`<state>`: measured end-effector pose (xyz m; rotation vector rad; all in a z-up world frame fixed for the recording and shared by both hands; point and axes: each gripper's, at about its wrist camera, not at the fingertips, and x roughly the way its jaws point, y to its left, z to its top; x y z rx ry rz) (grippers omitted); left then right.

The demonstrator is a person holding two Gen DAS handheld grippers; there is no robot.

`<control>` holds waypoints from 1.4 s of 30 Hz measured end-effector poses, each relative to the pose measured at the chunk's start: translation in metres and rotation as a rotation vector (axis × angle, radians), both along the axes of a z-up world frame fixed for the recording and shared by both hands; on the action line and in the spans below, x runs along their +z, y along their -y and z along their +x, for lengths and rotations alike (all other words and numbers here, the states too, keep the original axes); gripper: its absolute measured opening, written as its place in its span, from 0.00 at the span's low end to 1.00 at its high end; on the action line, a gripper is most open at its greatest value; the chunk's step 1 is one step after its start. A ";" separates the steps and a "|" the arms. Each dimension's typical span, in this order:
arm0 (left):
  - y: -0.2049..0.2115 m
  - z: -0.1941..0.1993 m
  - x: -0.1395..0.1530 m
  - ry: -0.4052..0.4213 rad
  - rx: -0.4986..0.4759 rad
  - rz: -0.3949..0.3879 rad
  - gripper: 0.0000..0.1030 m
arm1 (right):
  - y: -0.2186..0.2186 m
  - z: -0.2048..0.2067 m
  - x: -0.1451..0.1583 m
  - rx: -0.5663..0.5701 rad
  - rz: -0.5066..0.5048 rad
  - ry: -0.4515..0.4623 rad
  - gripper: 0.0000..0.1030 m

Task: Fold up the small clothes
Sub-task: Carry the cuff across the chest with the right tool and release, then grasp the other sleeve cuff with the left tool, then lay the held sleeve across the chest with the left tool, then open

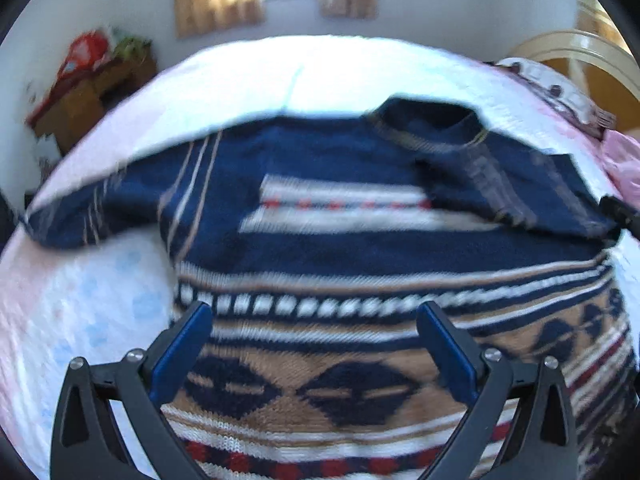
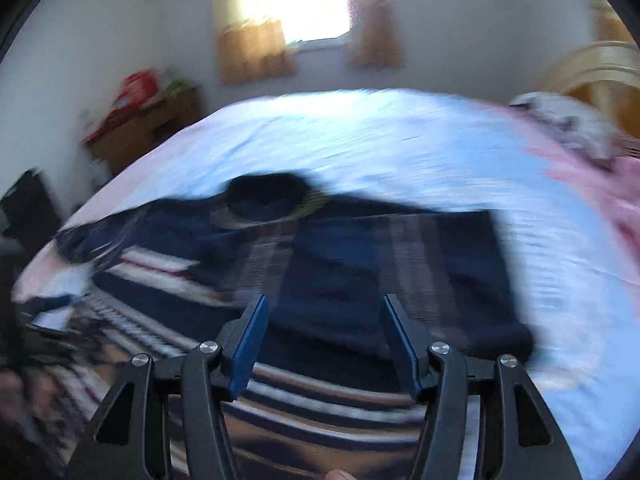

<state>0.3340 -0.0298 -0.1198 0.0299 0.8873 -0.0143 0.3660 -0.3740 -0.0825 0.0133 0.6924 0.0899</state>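
Observation:
A small navy, tan and white patterned sweater [image 1: 320,248] lies flat on the bed, collar [image 1: 432,120] away from me. Its right sleeve [image 1: 516,184] is folded in over the chest; its left sleeve [image 1: 88,216] lies spread out to the left. My left gripper [image 1: 316,312] is open and empty, just above the sweater's lower patterned band. In the blurred right wrist view, my right gripper [image 2: 324,304] is open and empty above the folded right sleeve [image 2: 400,268] of the sweater. The right gripper's tip shows at the left view's right edge [image 1: 620,212].
The bed cover [image 1: 300,76] is white and pale pink. A pillow [image 1: 560,88] and pink cloth [image 1: 624,160] lie at the right by the yellow headboard [image 1: 580,48]. A wooden stand with red items [image 1: 88,80] is at the back left. A curtained window [image 2: 288,8] is behind.

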 end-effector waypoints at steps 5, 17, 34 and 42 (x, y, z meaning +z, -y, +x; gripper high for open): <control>0.043 0.025 0.044 0.078 -0.117 -0.012 1.00 | 0.065 -0.026 -0.001 -0.193 0.082 0.085 0.61; 0.087 0.128 -0.021 -0.119 -0.056 -0.065 0.46 | 0.101 -0.039 -0.019 -0.253 0.175 0.150 0.66; 0.066 0.099 0.040 0.046 -0.119 0.032 0.12 | 0.119 -0.040 -0.028 -0.314 0.230 0.123 0.66; 0.043 0.111 0.012 0.005 -0.073 0.062 0.12 | 0.106 -0.035 -0.029 -0.245 0.194 0.104 0.66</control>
